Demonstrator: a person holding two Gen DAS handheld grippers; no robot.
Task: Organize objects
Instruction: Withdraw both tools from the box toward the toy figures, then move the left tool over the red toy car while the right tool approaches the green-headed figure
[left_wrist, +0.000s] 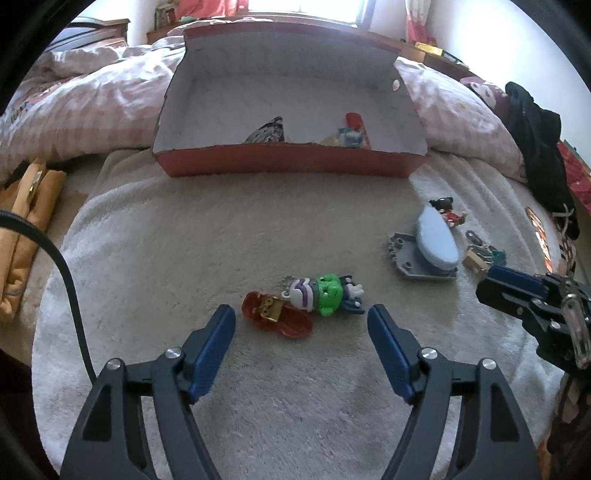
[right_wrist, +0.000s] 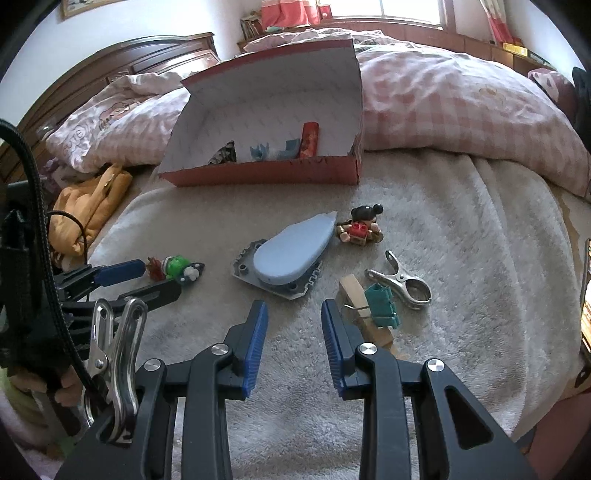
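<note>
My left gripper (left_wrist: 301, 314) hangs open just above a white fleece blanket (left_wrist: 184, 258). A red toy with a gold piece (left_wrist: 277, 319) and a green and purple figure (left_wrist: 325, 295) lie just past its fingertips, untouched. My right gripper (right_wrist: 293, 308) is open too, with nothing between its pads. Ahead of it lies a pale blue oval on a grey plate (right_wrist: 291, 254). A wooden clothespin (right_wrist: 364, 321) with a teal piece (right_wrist: 382, 308) lies beside its right finger. A metal clip (right_wrist: 402, 282) and a mouse figure (right_wrist: 360, 225) lie further off. The red box (left_wrist: 288, 162) stands open at the back.
Inside the box are a red tube (left_wrist: 356, 123), a patterned dark item (left_wrist: 267, 133) and small blue toys (left_wrist: 351, 138). A pink checked duvet (right_wrist: 461, 103) rises behind. Orange cloth (left_wrist: 26, 229) lies left, a black garment (left_wrist: 539, 147) right. A cable (left_wrist: 70, 288) trails at left.
</note>
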